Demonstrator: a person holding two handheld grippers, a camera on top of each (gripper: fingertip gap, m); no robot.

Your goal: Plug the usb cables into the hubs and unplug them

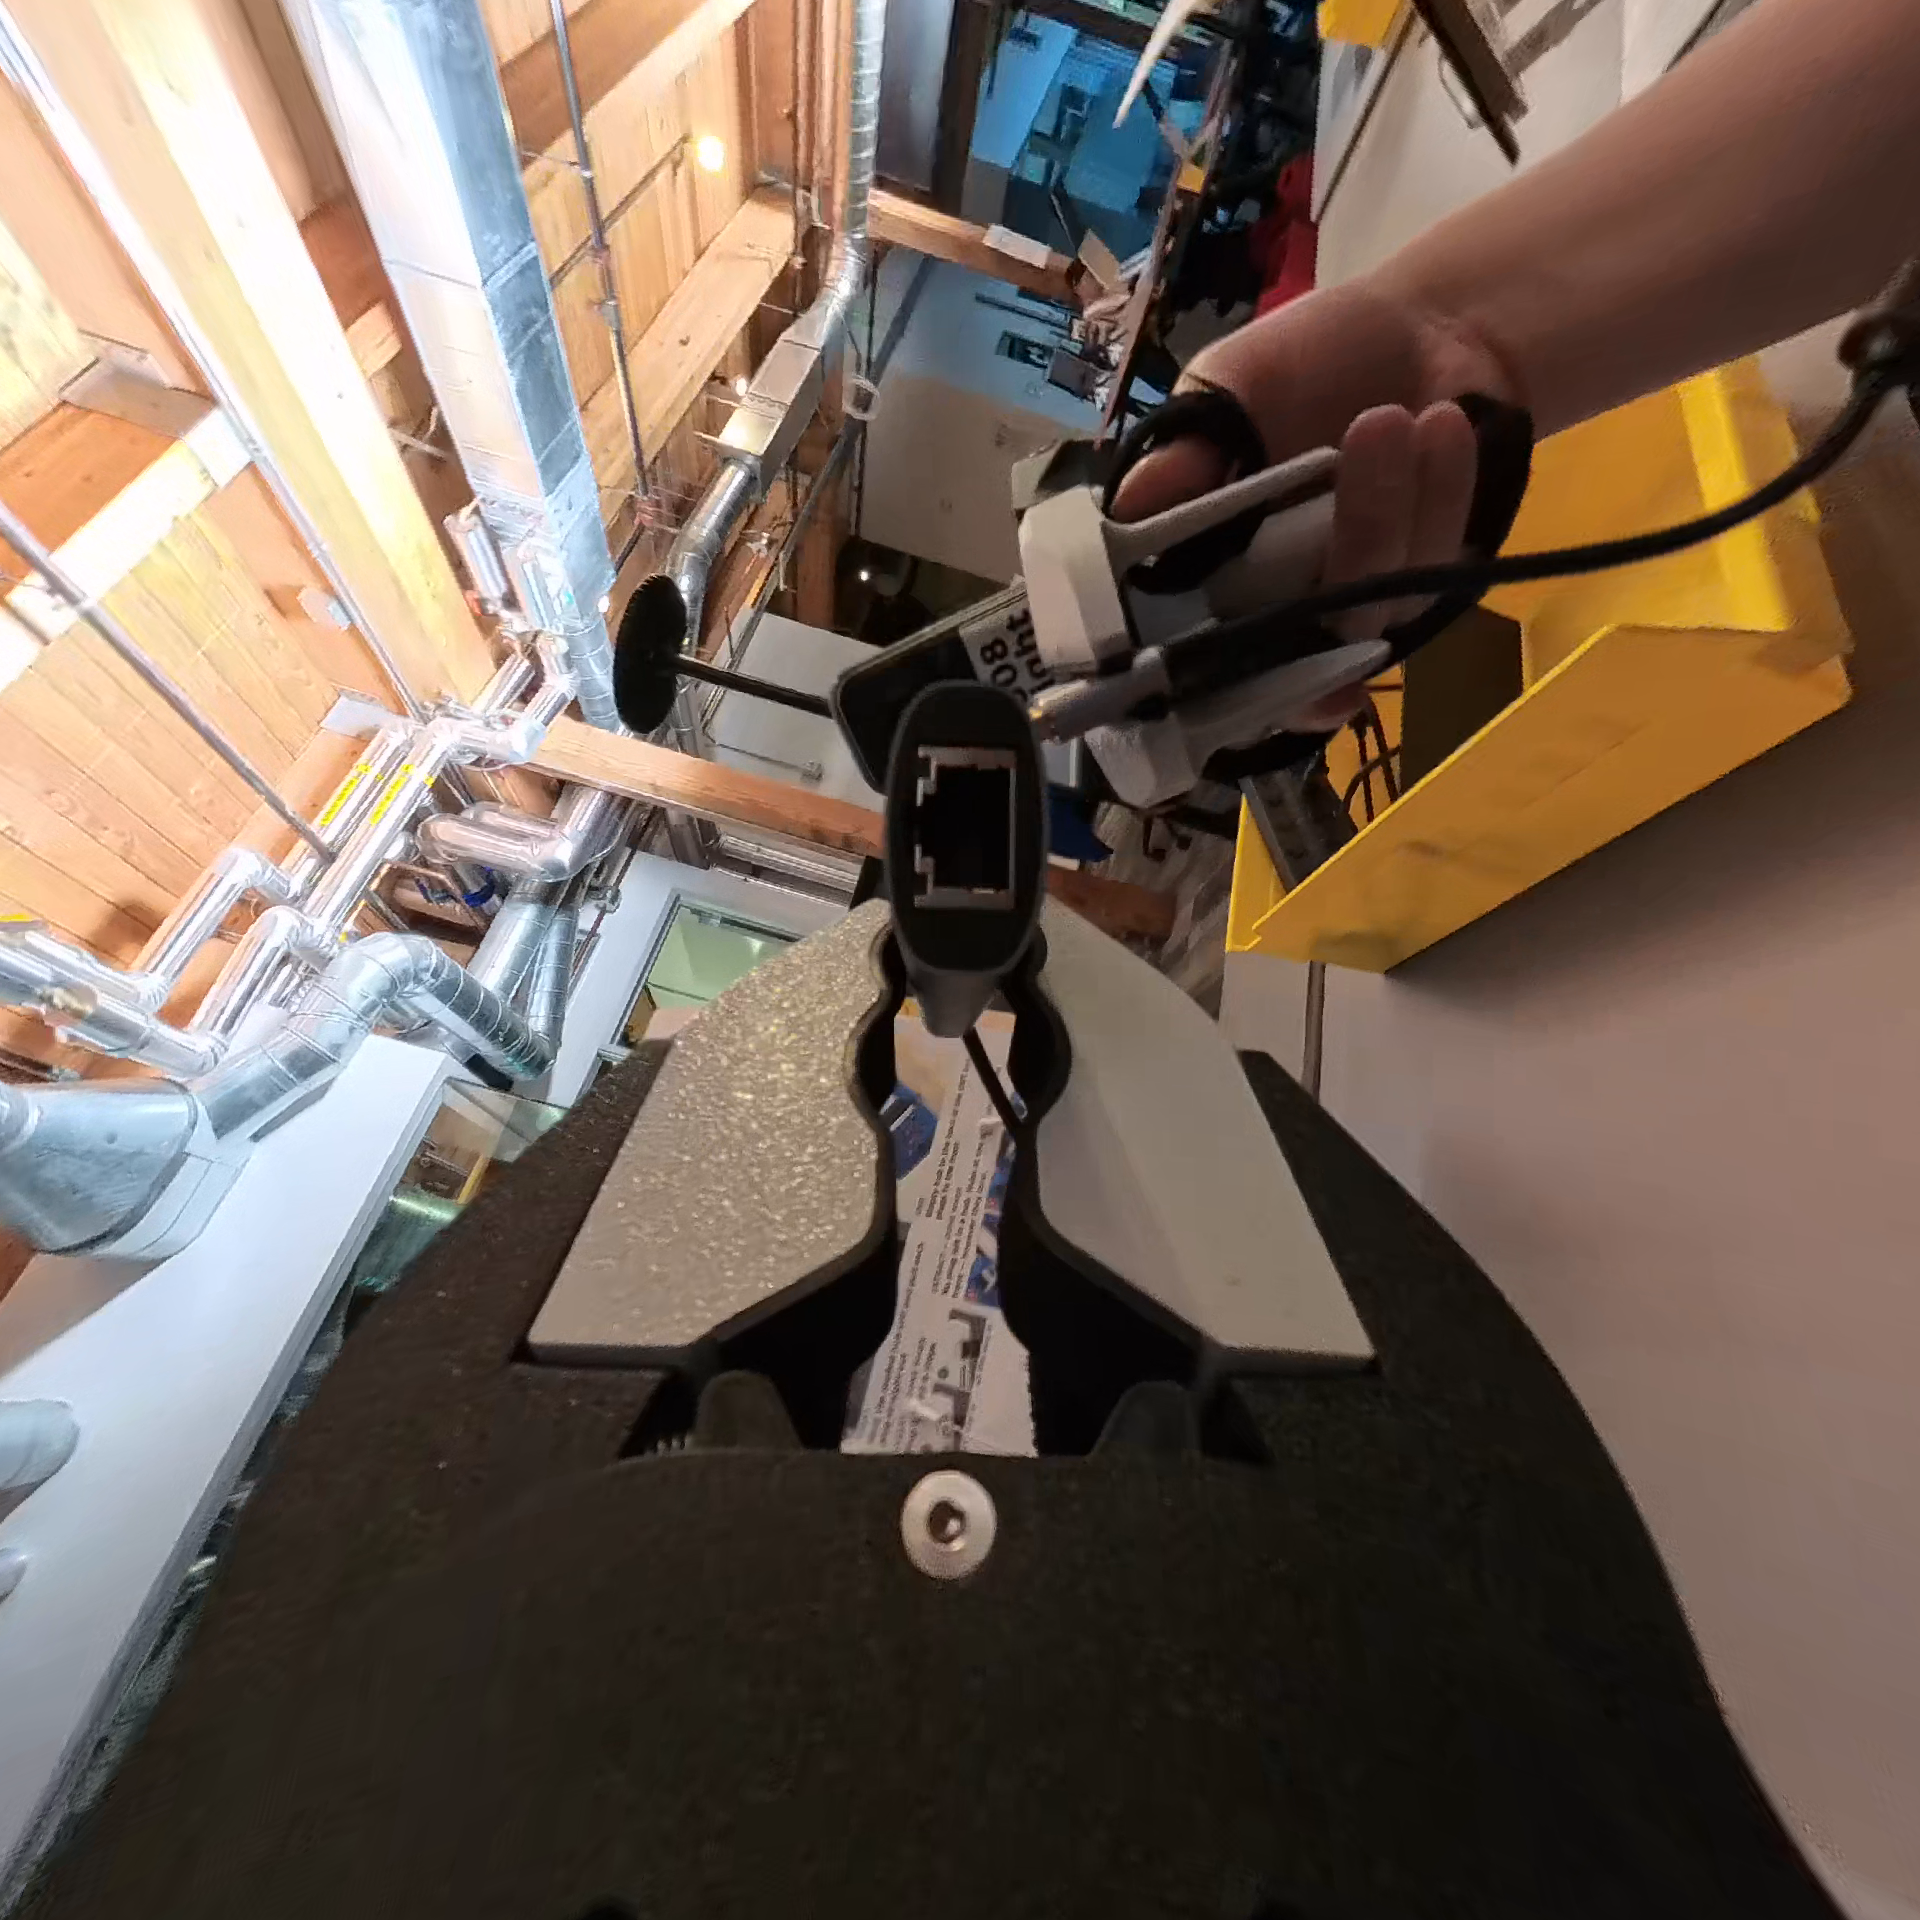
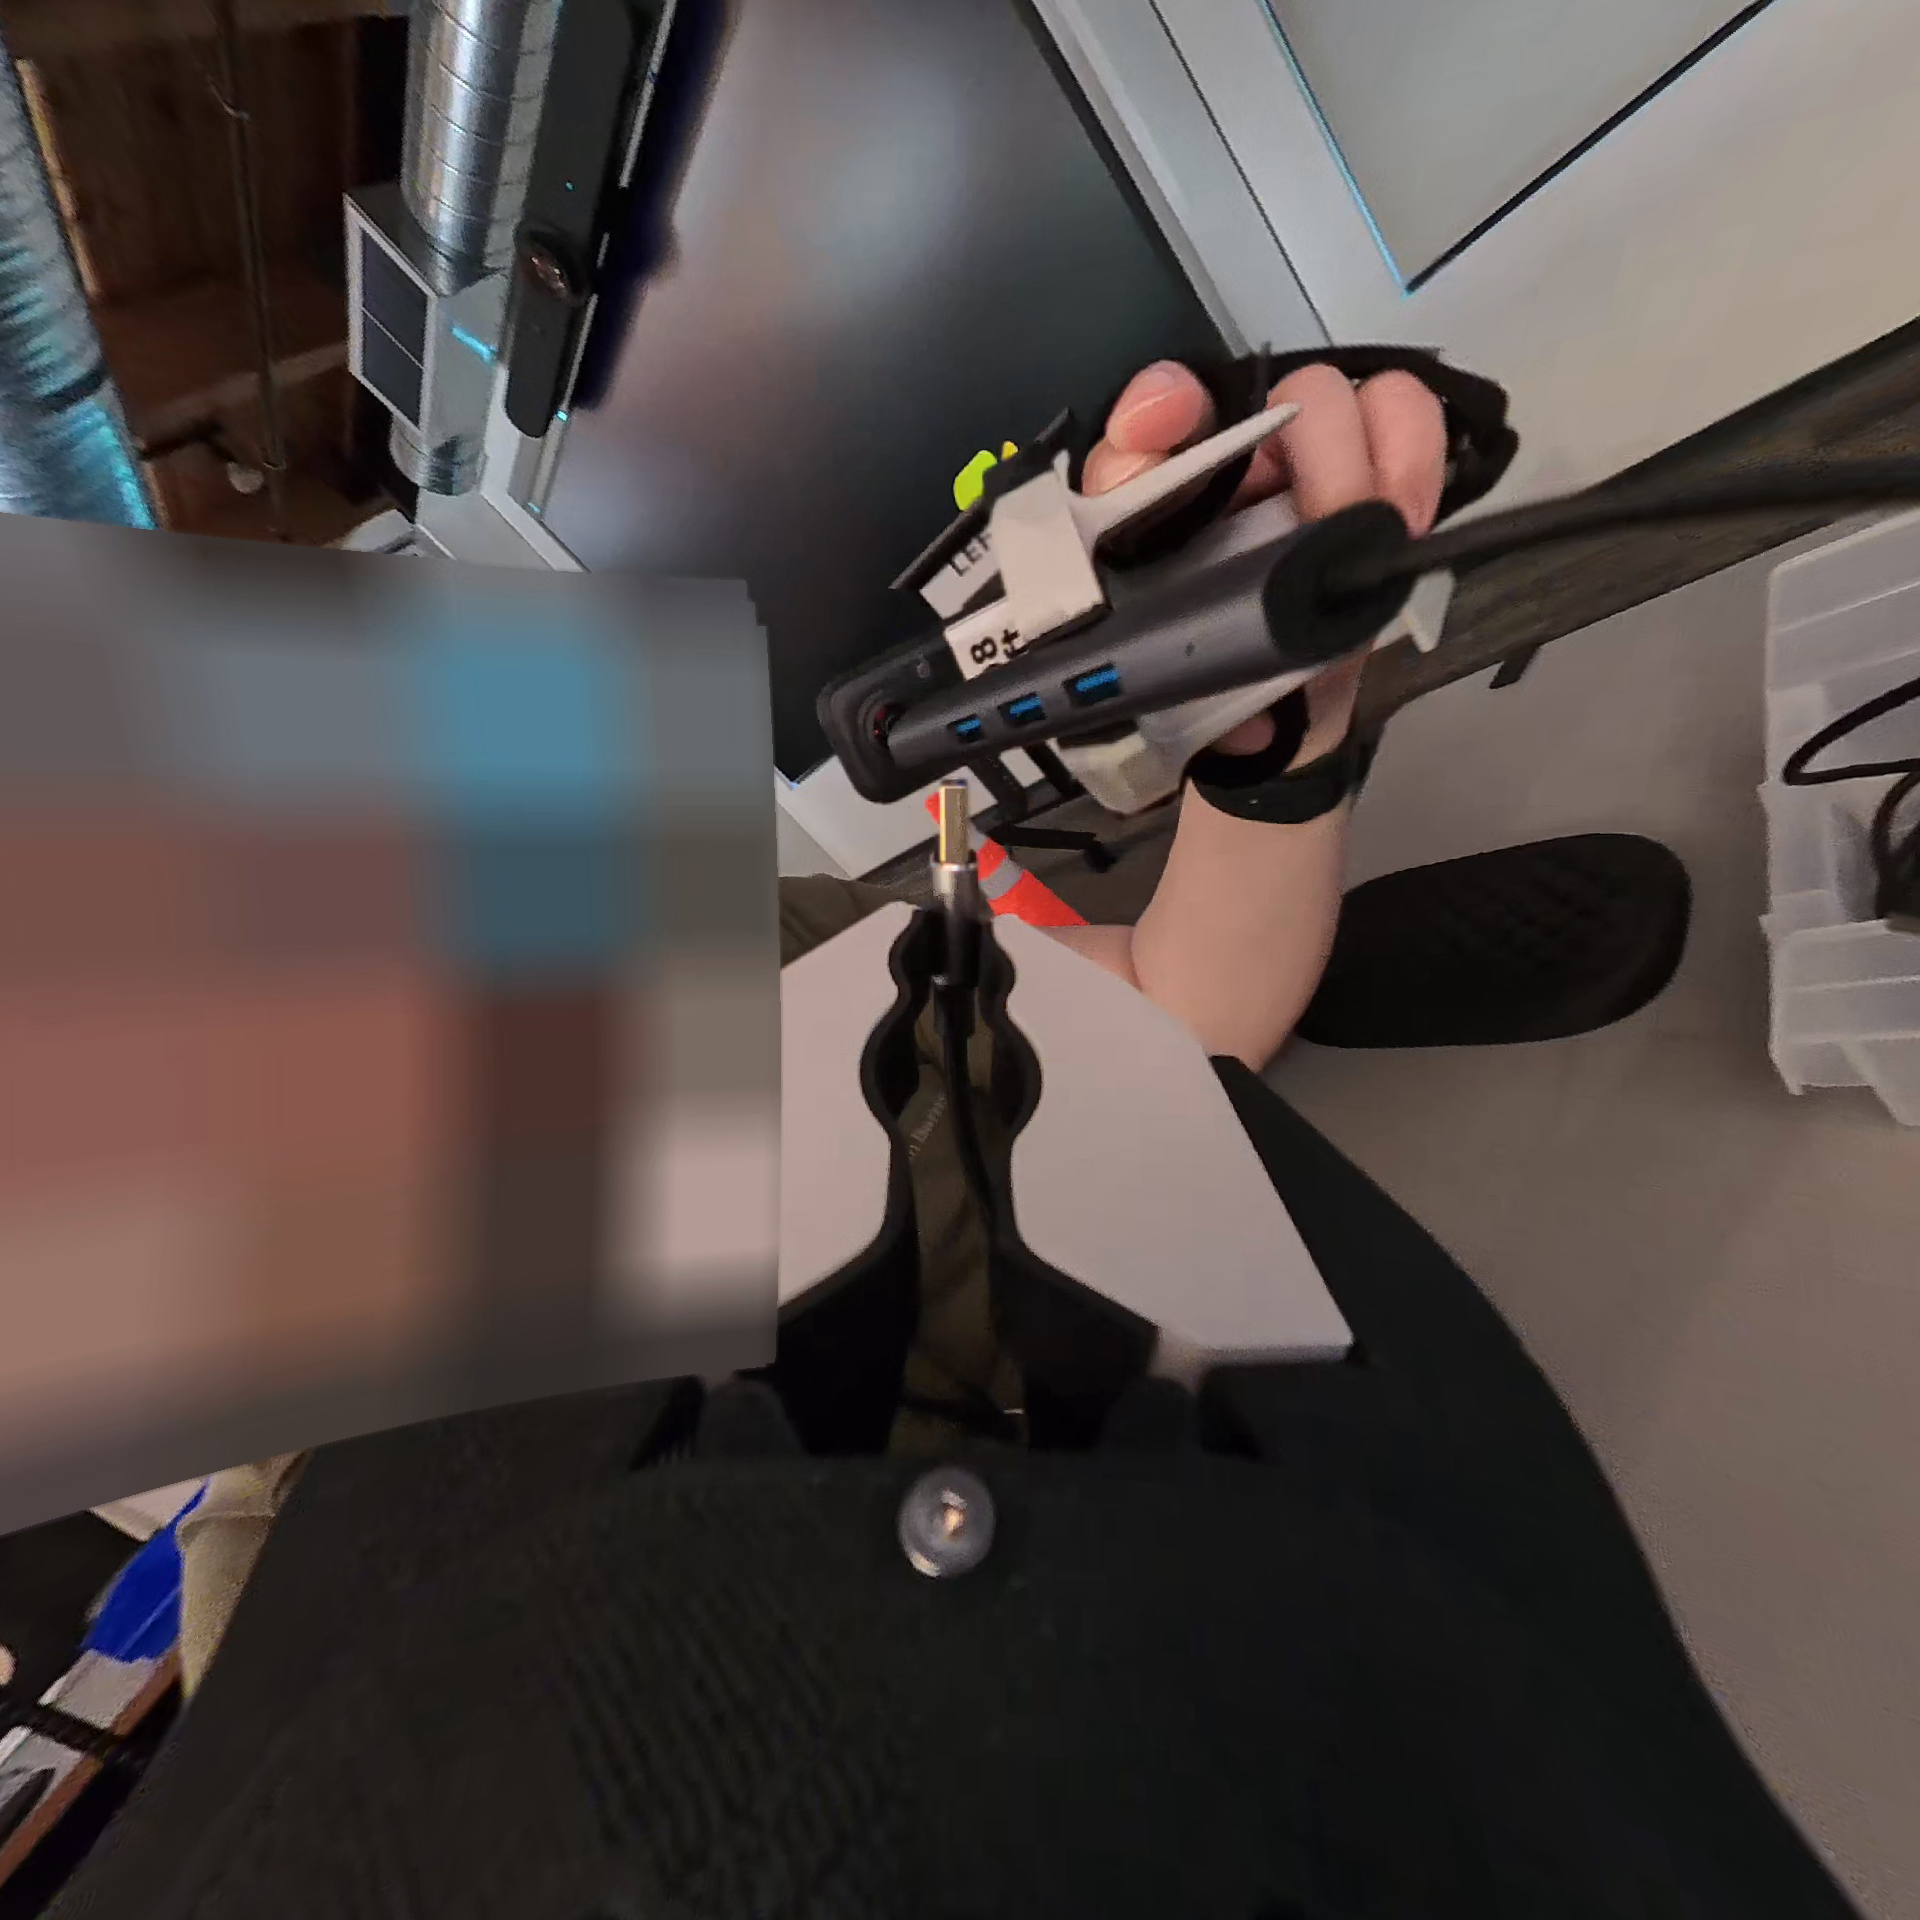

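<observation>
In the left wrist view my left gripper [image 1: 961, 956] is shut on a dark grey hub [image 1: 961, 831]. I see the hub end-on, with a square network socket facing away from me, and its thin black cable runs back between the fingers. In the right wrist view my right gripper [image 2: 948, 951] is shut on a black USB cable with a metal plug [image 2: 948, 831] that points forward. The same hub [image 2: 1039, 707] lies just beyond the plug, with three blue ports on its side. The plug tip is close under the ports and not inserted. A hand [image 2: 1299, 447] holds the left gripper.
A yellow bin [image 1: 1558, 727] sits on the grey table [image 1: 1610, 1351]. A clear plastic bin with black cables [image 2: 1839, 831] stands at the right edge. A black mesh chair part [image 2: 1496, 935], an orange cone [image 2: 1023, 888] and a dark screen [image 2: 883, 260] are behind. Printed paper [image 1: 956, 1299] lies below the left fingers. About 5 cm separates my left fingertips from my right.
</observation>
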